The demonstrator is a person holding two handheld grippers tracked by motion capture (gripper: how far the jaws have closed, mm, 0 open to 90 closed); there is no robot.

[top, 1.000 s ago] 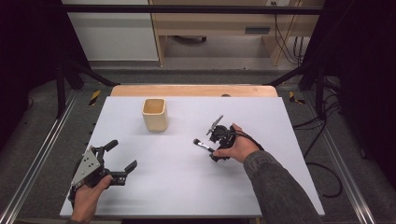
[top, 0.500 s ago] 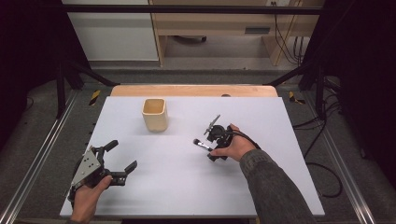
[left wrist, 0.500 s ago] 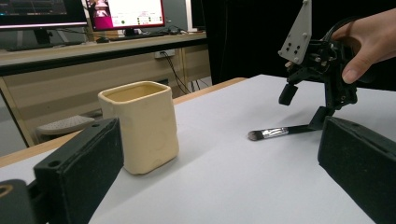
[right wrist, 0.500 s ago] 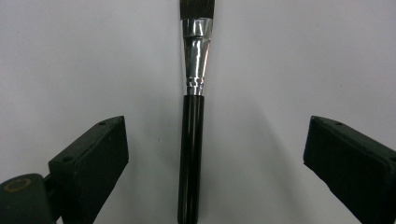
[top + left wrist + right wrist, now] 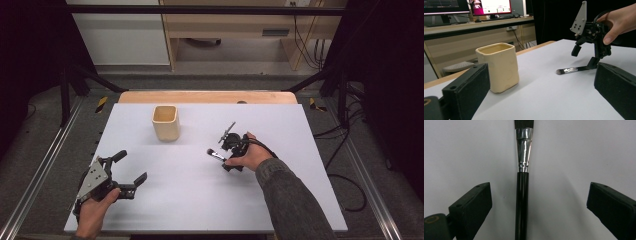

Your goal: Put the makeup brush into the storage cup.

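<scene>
A black-handled makeup brush (image 5: 216, 155) with a silver ferrule lies flat on the white table (image 5: 200, 200), right of centre. My right gripper (image 5: 226, 154) points down over it, open. In the right gripper view the brush handle (image 5: 522, 202) runs up the middle between the two spread jaws of my right gripper (image 5: 540, 187), touching neither. A cream square cup (image 5: 166, 122) stands upright at the back, left of centre. Near the front left corner my left gripper (image 5: 131, 166) is open with nothing in it. It faces the cup (image 5: 497, 66), the brush (image 5: 570, 70) and the right gripper (image 5: 585, 56).
The table's wooden back edge (image 5: 207, 97) runs behind the cup. Metal rails (image 5: 37, 170) flank the table on both sides. Beyond the table stand a desk with monitors (image 5: 491, 6) and dark frame posts.
My right gripper has shifted slightly left and lower over the brush, which has stayed put. The left gripper and the cup have not moved.
</scene>
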